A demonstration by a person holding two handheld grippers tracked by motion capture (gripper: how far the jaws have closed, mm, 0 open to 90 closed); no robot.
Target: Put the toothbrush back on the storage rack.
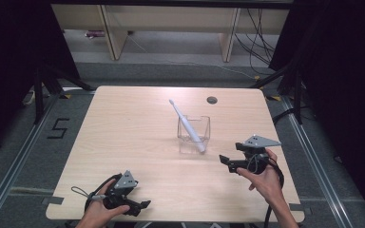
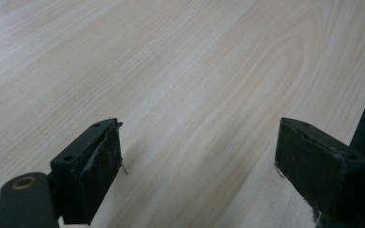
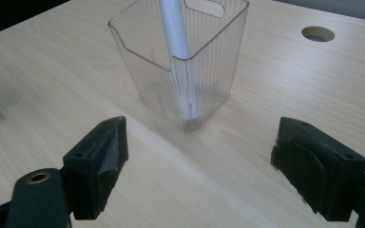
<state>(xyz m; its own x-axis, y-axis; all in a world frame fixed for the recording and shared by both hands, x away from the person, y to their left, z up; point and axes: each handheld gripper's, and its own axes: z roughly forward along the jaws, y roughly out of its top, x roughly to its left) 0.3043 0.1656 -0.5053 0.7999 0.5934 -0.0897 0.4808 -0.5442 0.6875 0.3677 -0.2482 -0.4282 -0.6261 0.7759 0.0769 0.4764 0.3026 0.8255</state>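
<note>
- Left gripper (image 1: 145, 204) sits low at the table's (image 1: 123, 123) near edge, about 7 o'clock from the cup, jaws spread wide over bare wood, holding nothing. In its own view (image 2: 199, 156) there is just wood grain between the pads.
- My read: it has no part in this step, so best it stays parked and well apart from the cup.
- Centre stage, the cup (image 1: 194, 134) stands upright near the table's middle, with the toothbrush (image 1: 186, 124) inside it, leaning so its head points to about 11 o'clock.
- The cup is clear, ribbed plastic, square-sided, with a slot cut in the far wall; it looks light and easy to tip.
- The toothbrush is white and slim, its foot resting in the cup's bottom near the closest corner, as the right gripper view shows (image 3: 175, 28).
- Right gripper (image 1: 224, 160) hangs at about 4 o'clock from the cup, just beside it, jaws wide and empty; its own view (image 3: 199, 156) has the cup (image 3: 180, 71) dead ahead.
- Judgement: the step in hand is the reach for the toothbrush. Go in above the rim, close on the handle's bare stretch, and lift along its lean, or the cup may drag or topple.
</note>
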